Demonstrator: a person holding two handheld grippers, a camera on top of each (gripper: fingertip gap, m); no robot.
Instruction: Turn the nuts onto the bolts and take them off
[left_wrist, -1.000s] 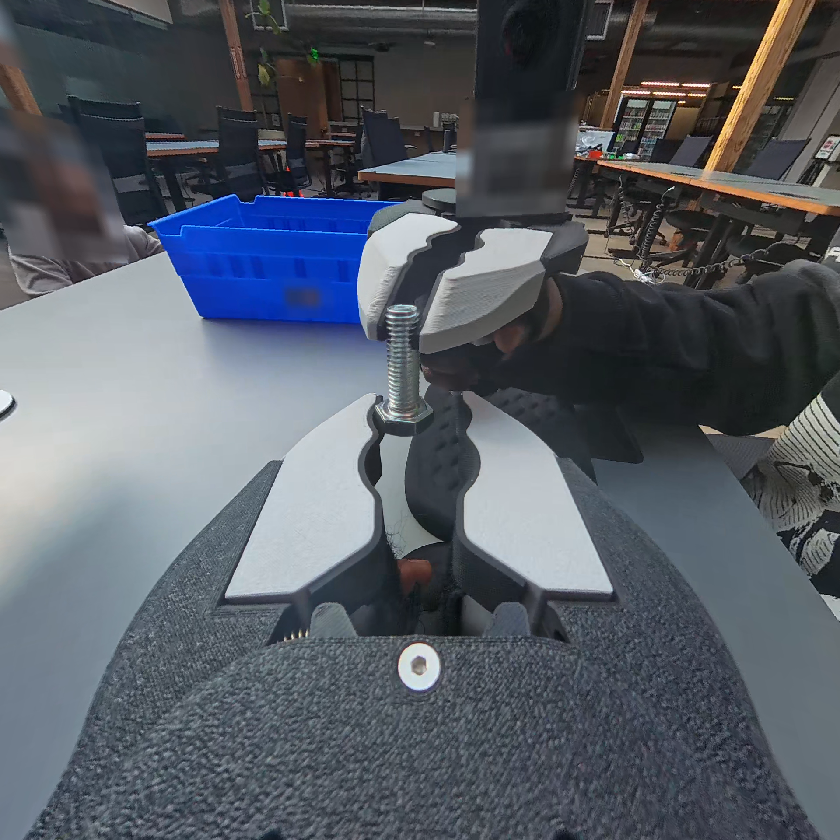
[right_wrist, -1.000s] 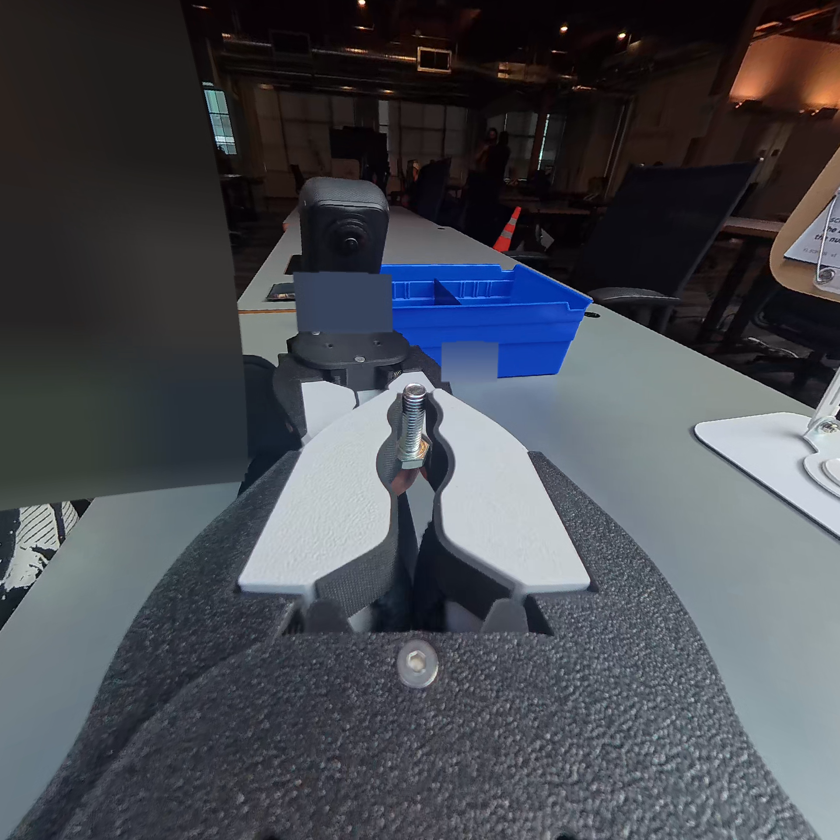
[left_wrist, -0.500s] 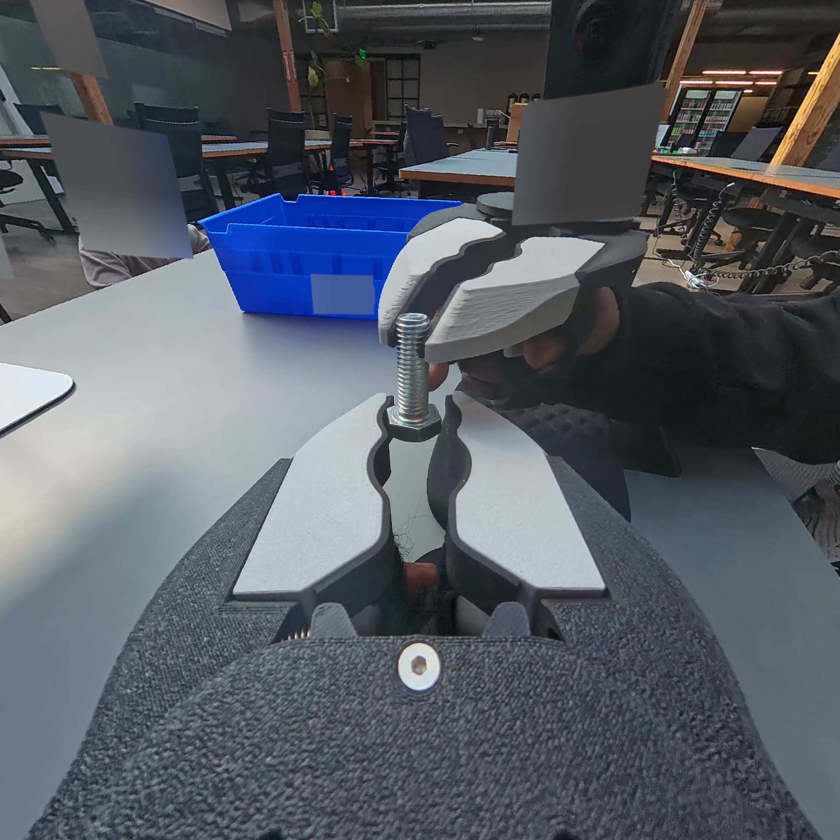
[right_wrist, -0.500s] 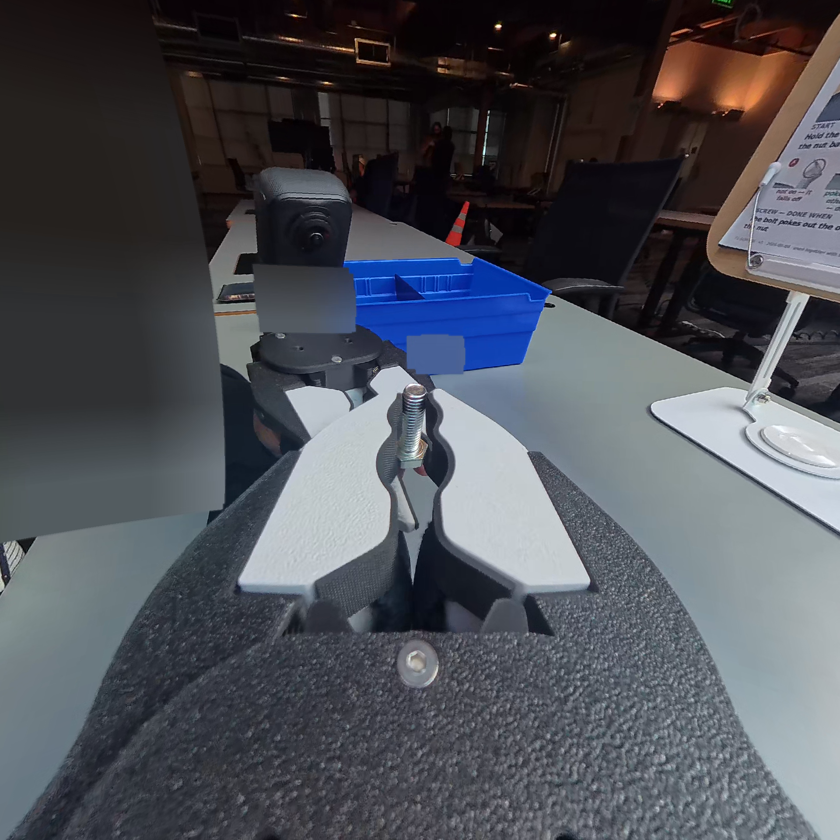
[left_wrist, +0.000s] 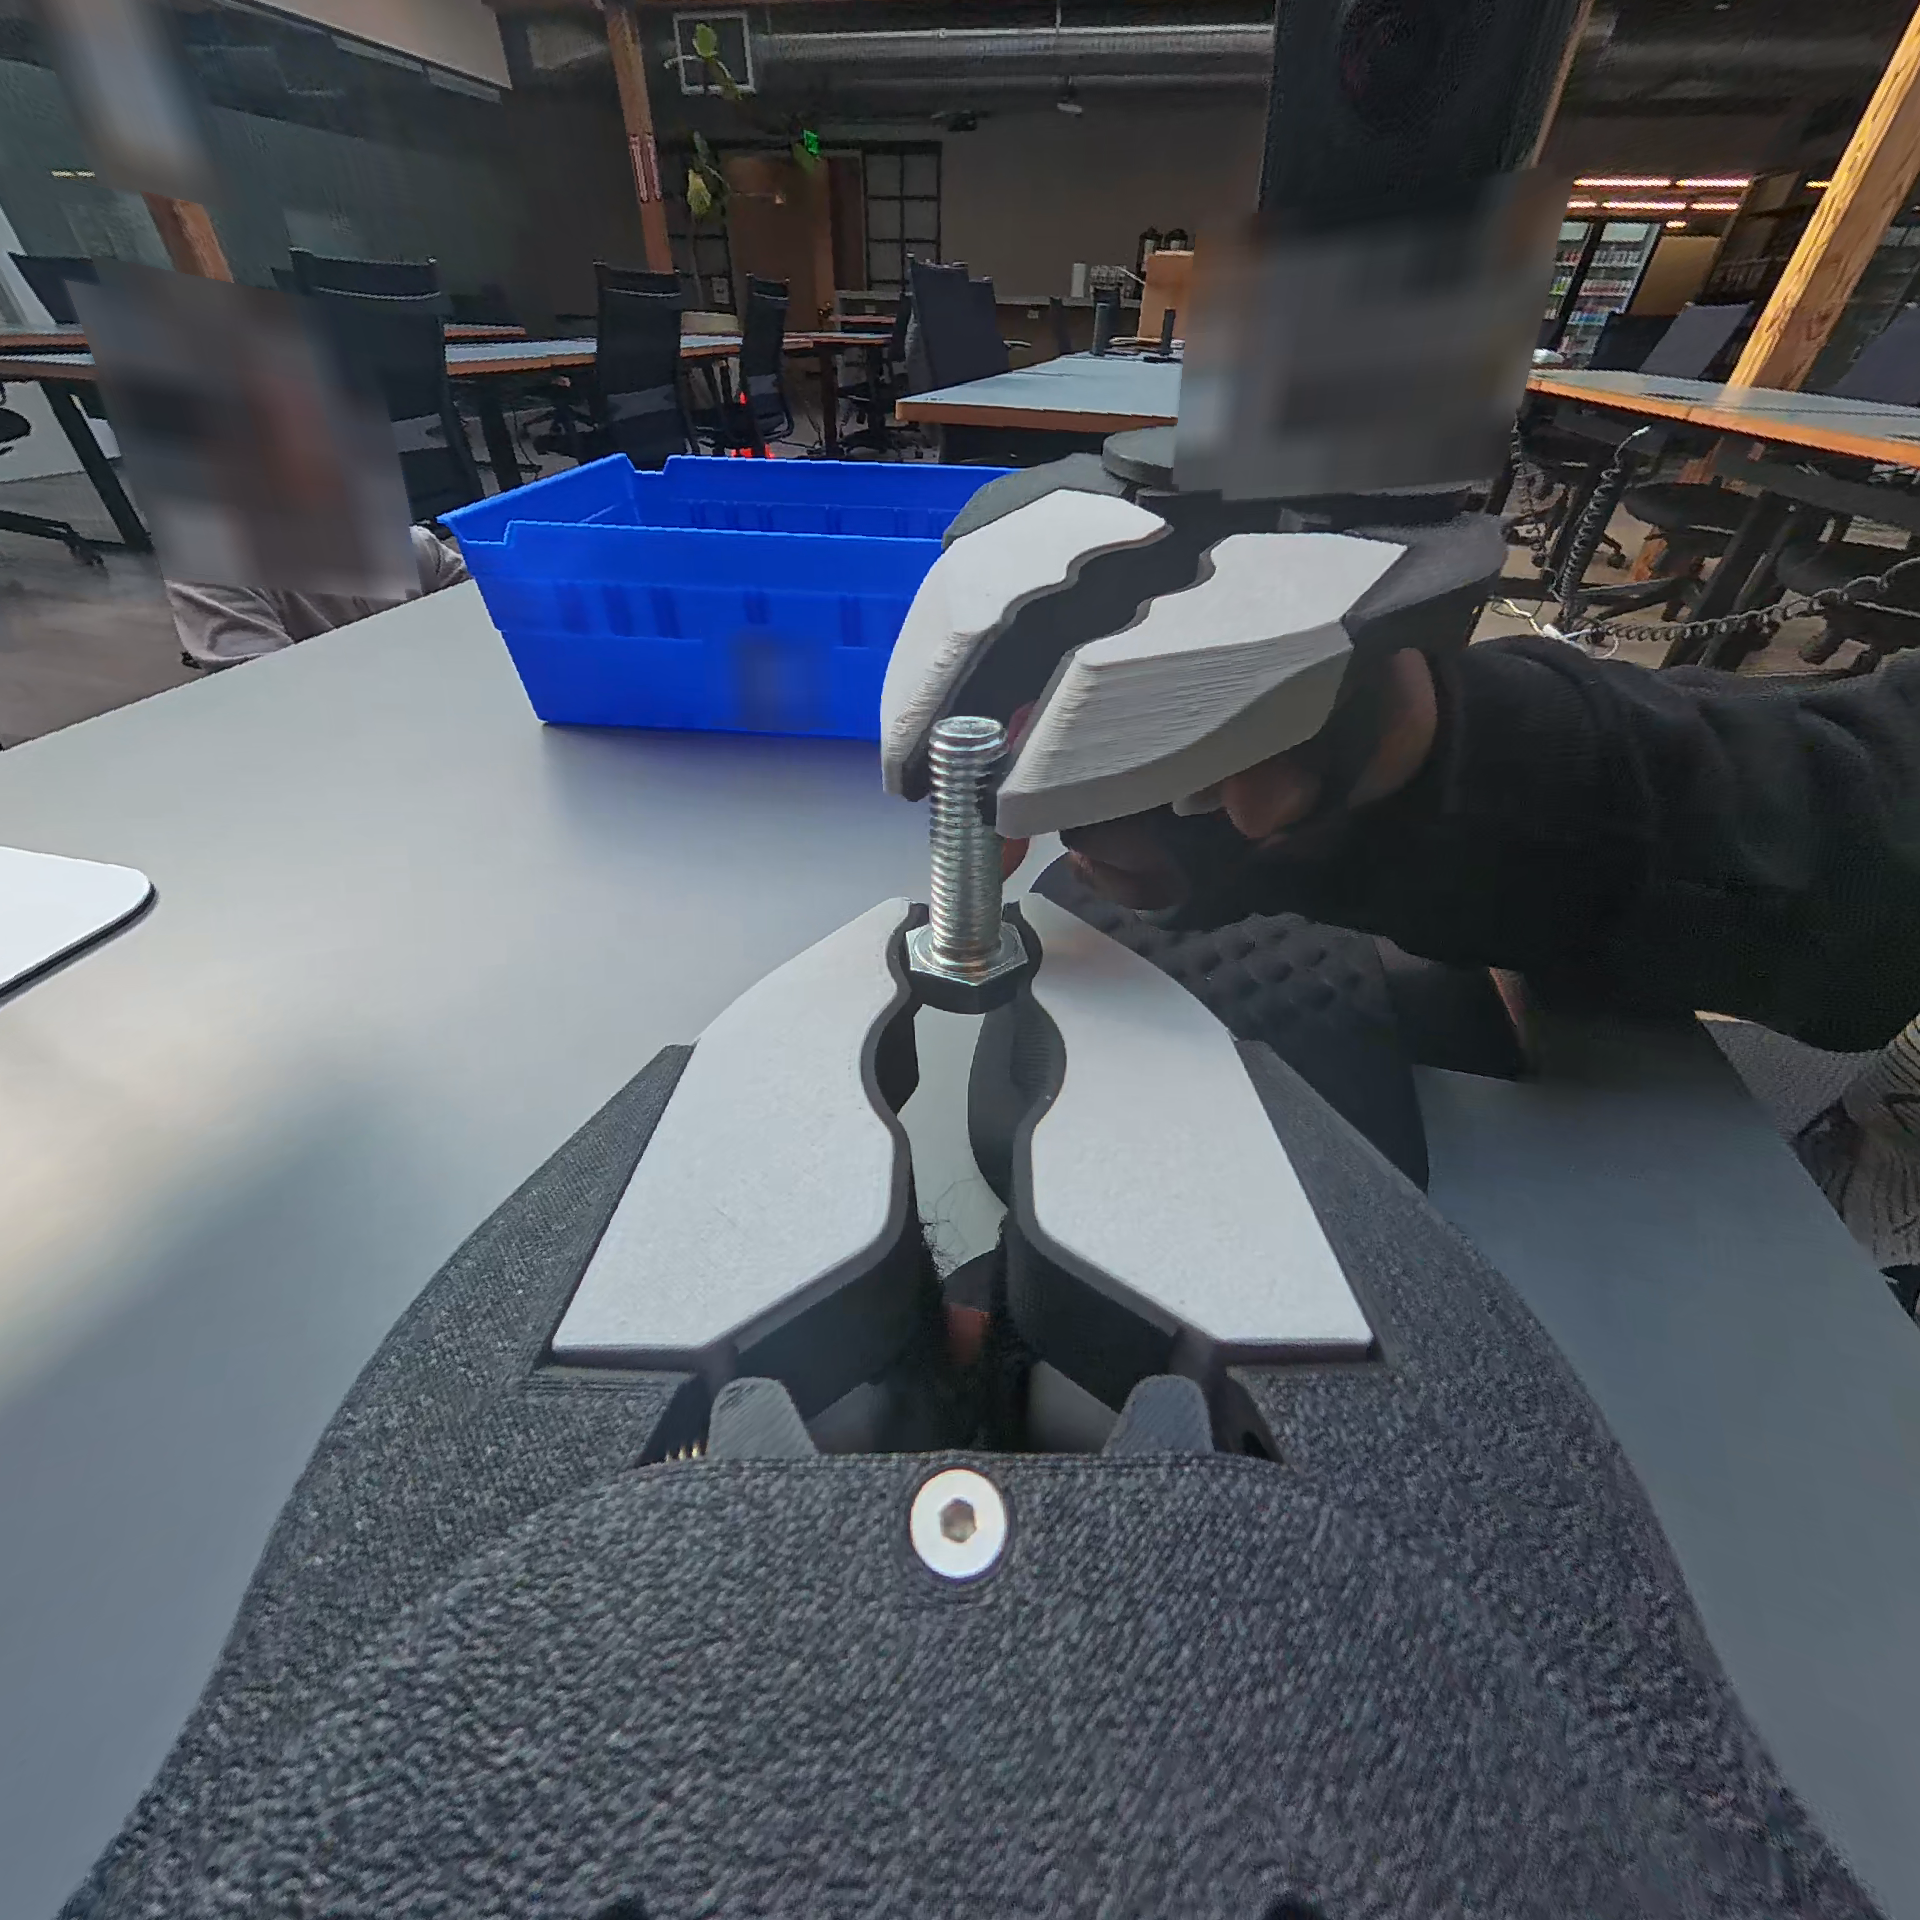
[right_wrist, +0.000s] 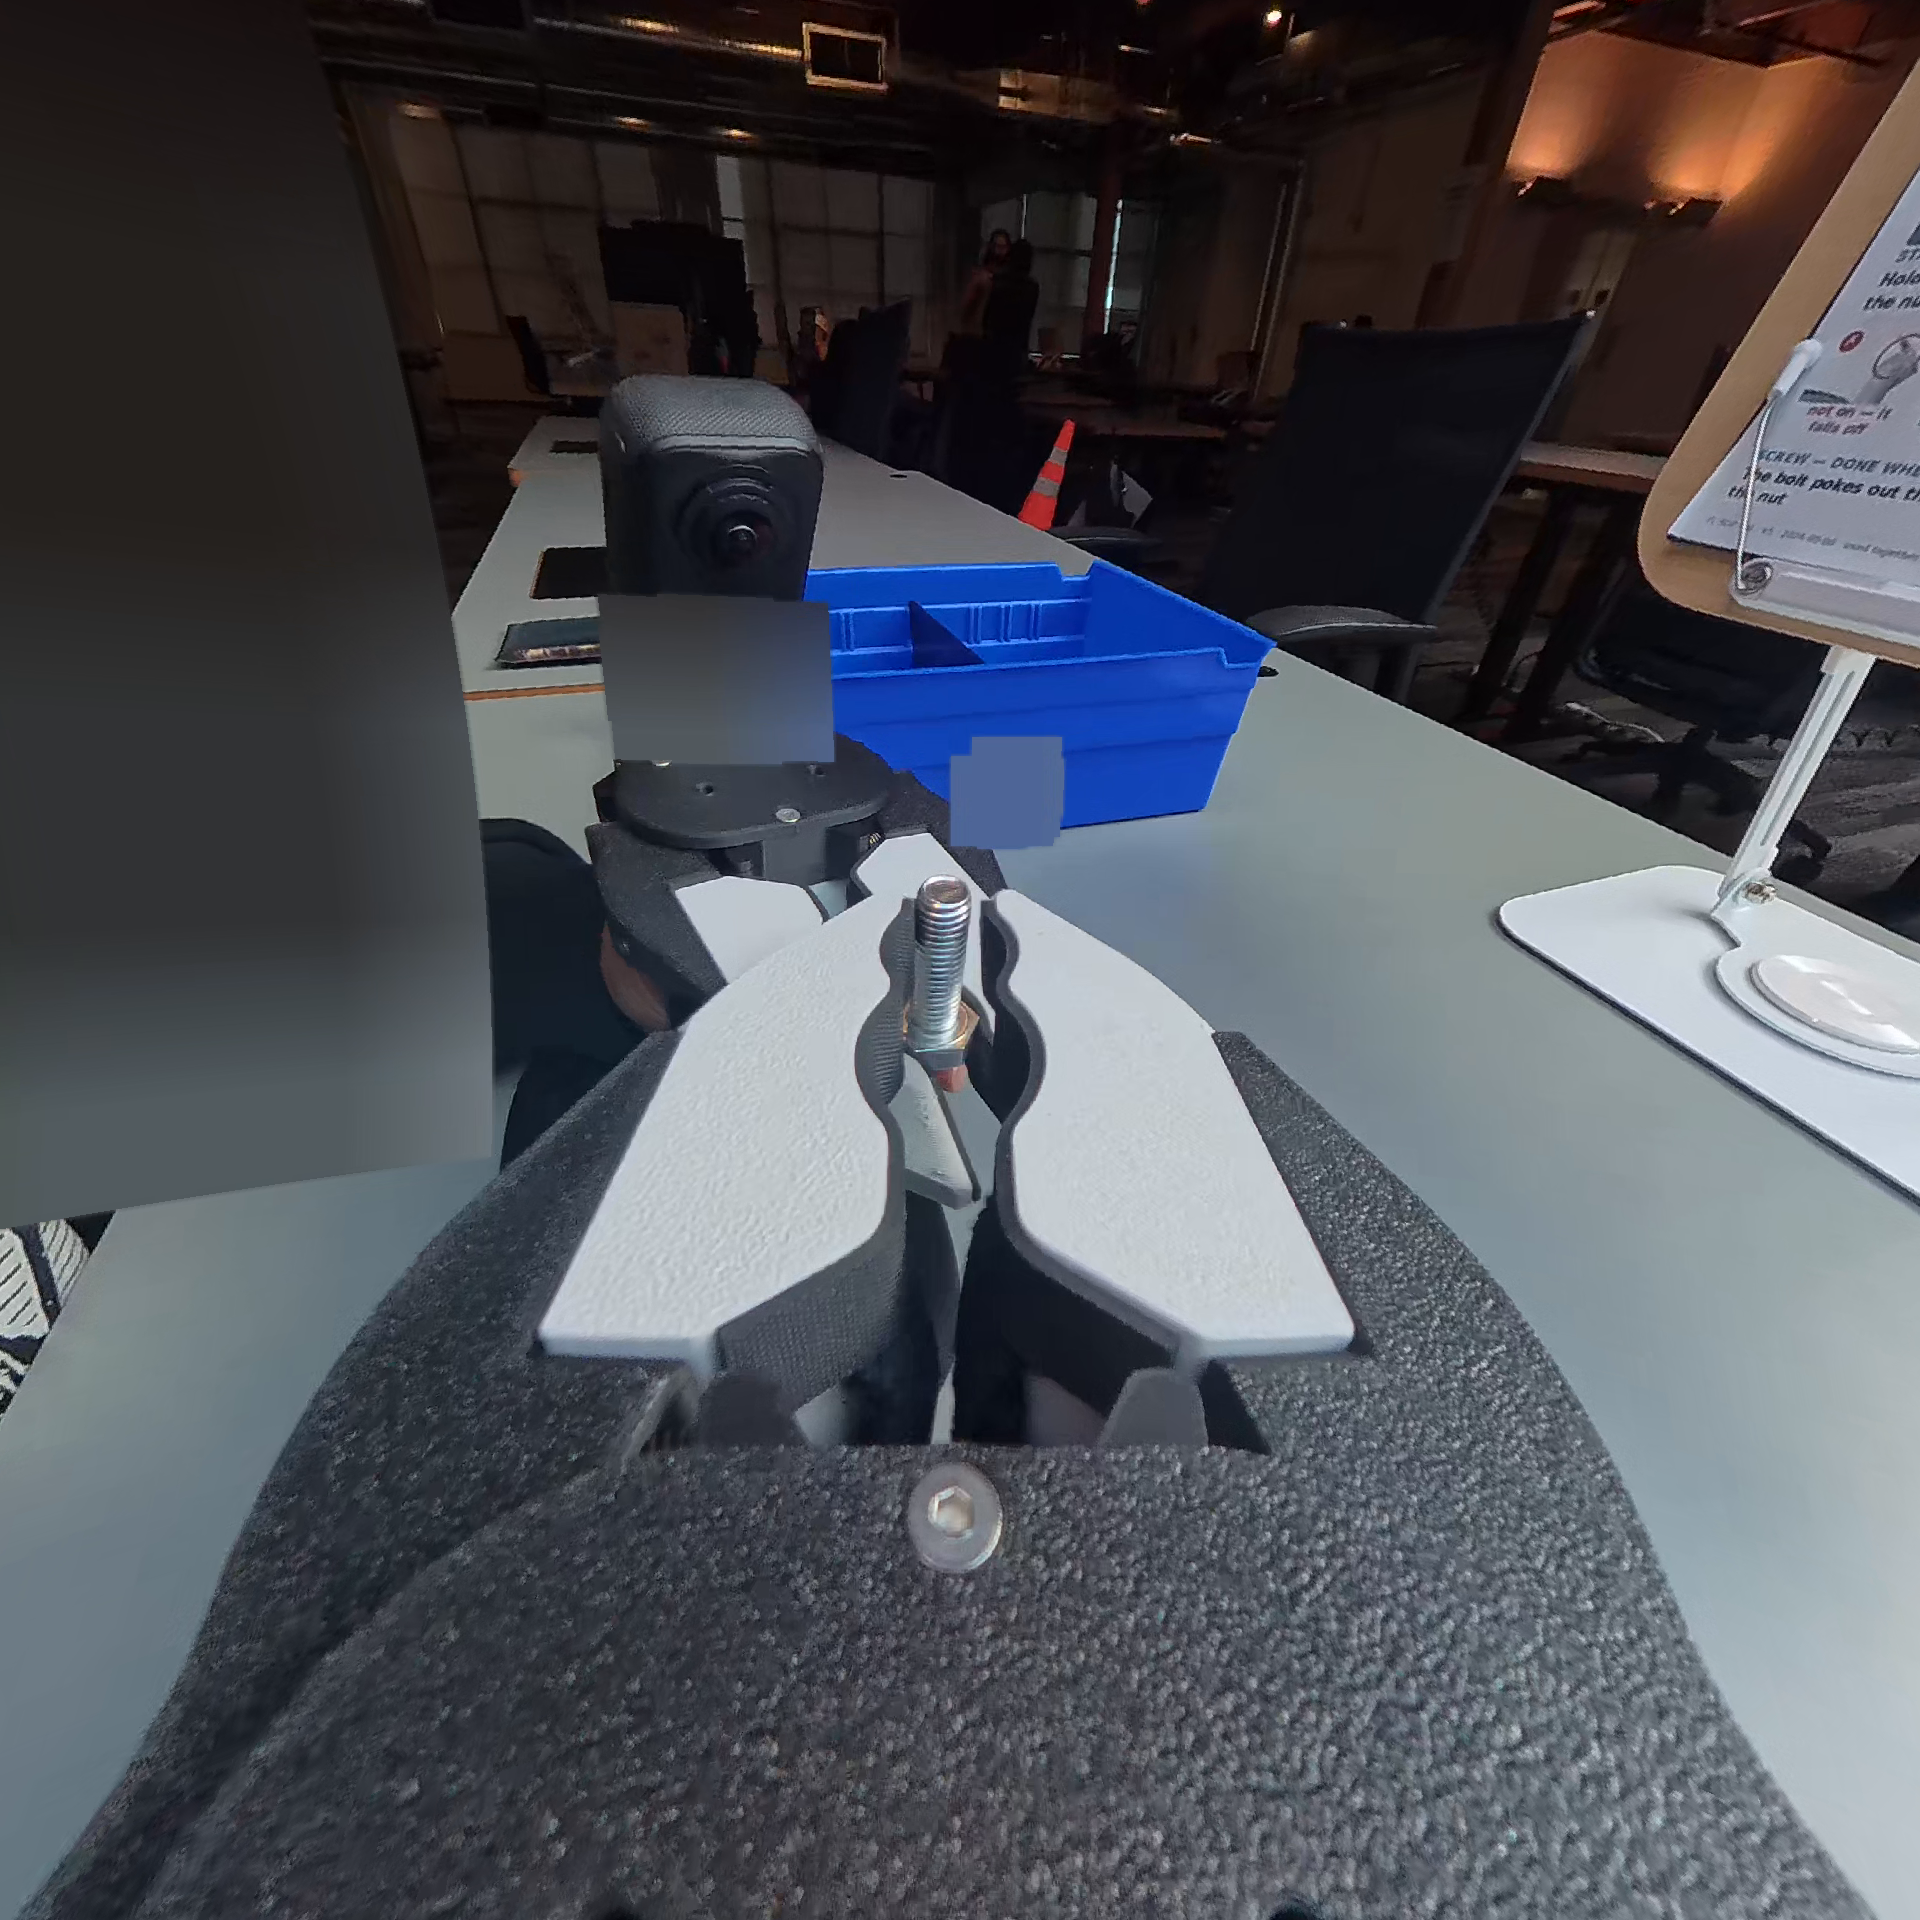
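The right gripper (left_wrist: 951, 769), its smooth grey jaws closed, clamps the tip of the upright, threaded steel bolt (left_wrist: 964, 847). The left gripper (left_wrist: 966, 961) pinches the hexagonal nut (left_wrist: 971, 954) at the bolt's base between its fingertips.

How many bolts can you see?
1. The bolt stands upright between the two grippers: the left gripper pinches the nut at its bottom, the right gripper pinches its top. The blue bin may hide more.
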